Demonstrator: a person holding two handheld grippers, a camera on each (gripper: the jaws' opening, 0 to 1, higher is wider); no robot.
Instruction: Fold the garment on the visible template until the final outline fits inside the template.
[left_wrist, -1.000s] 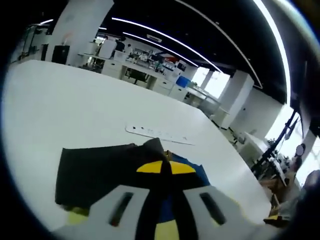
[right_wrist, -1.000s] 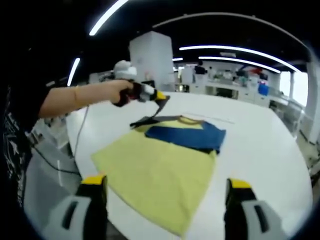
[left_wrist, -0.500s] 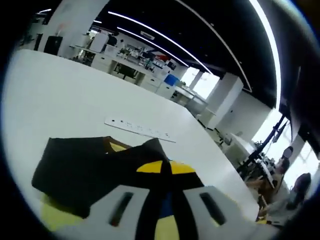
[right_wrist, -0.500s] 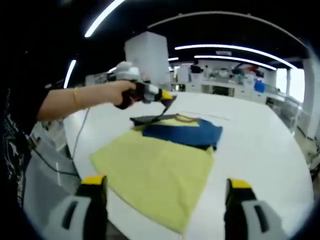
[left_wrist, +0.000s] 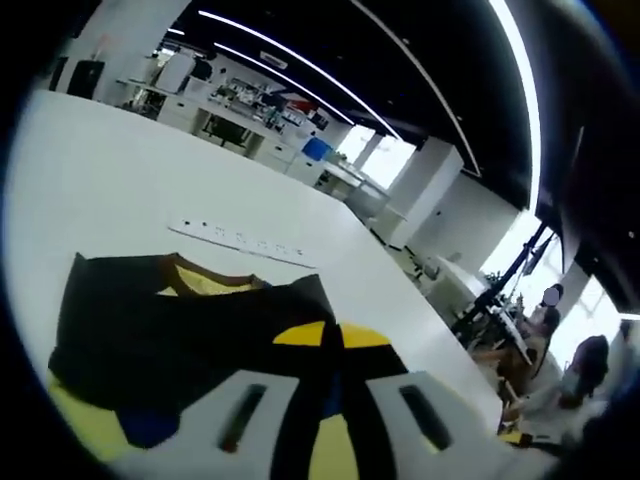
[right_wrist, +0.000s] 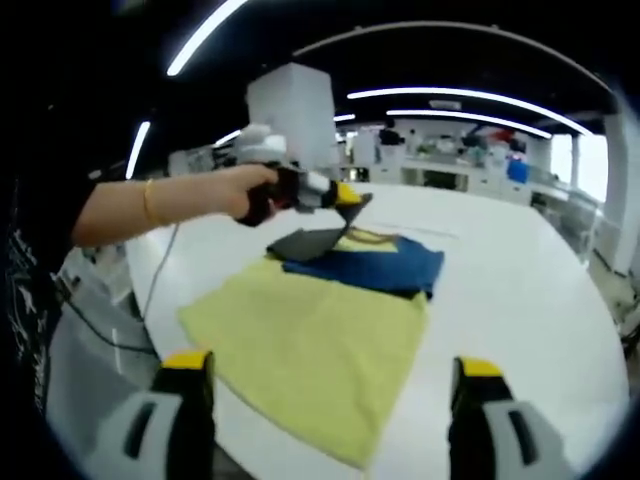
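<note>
The garment (right_wrist: 310, 345) lies flat on the white table (right_wrist: 520, 270): a yellow body, a blue band (right_wrist: 375, 265) across the chest and a dark sleeve (right_wrist: 308, 242). My left gripper (right_wrist: 352, 198), held by a person's hand, is shut on the edge of that sleeve and lifts it over the collar end. In the left gripper view its yellow-tipped jaws (left_wrist: 331, 335) pinch the dark sleeve (left_wrist: 150, 335), and the yellow collar (left_wrist: 205, 278) shows beyond. My right gripper (right_wrist: 333, 363) hovers open at the near hem, nothing between its fingers.
A long white strip (left_wrist: 240, 240) lies on the table past the collar. The table's near-left edge (right_wrist: 150, 300) runs beside the person's arm (right_wrist: 160, 205), with a cable hanging there. Benches and seated people (left_wrist: 545, 325) fill the room beyond.
The left gripper has carried the dark sleeve higher and across towards the blue band, spreading it over the collar. The right gripper has stayed where it was, open.
</note>
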